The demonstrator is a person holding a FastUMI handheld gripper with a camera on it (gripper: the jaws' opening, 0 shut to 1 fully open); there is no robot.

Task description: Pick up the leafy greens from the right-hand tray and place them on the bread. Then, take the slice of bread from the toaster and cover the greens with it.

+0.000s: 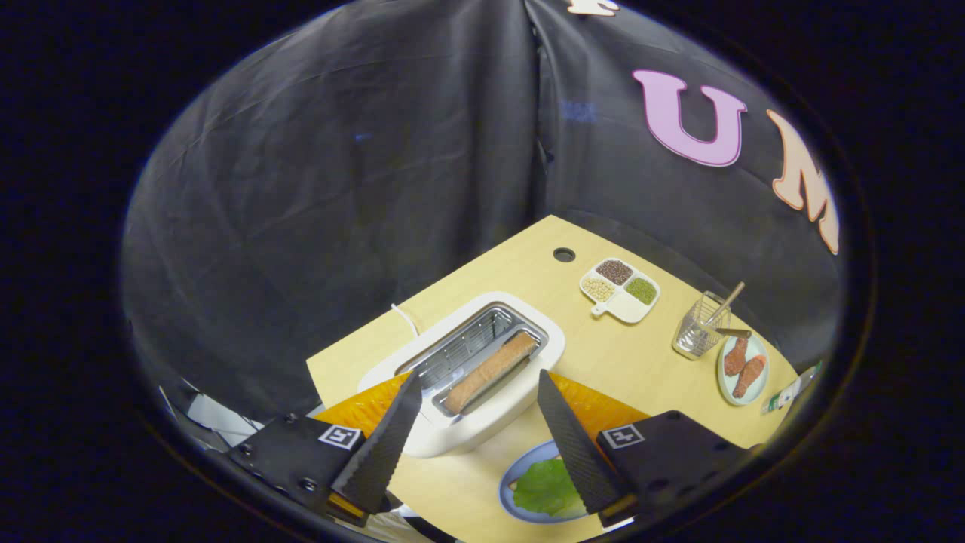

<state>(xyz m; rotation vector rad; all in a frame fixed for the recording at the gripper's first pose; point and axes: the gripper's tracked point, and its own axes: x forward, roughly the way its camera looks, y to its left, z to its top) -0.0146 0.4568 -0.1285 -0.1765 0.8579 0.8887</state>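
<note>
A white toaster [482, 392] stands on the wooden table just ahead of my fingers, with a slice of bread [490, 372] standing upright in its right slot. My gripper [479, 386] hovers above the toaster, open, with nothing between its fingers. The toaster's near end lies between the two fingertips. Near the right finger sits a blue plate [513, 483] with leafy greens [546, 489] lying on it. A bit of bread shows under the greens at the plate's left side. The right finger hides part of the greens.
An orange mat [362, 407] lies under the toaster. Beyond it are a white divided dish of grains [620, 290], a wire cup with sticks [701, 324] and a small plate with two sausages [742, 369]. A cable hole [564, 254] marks the table's far corner.
</note>
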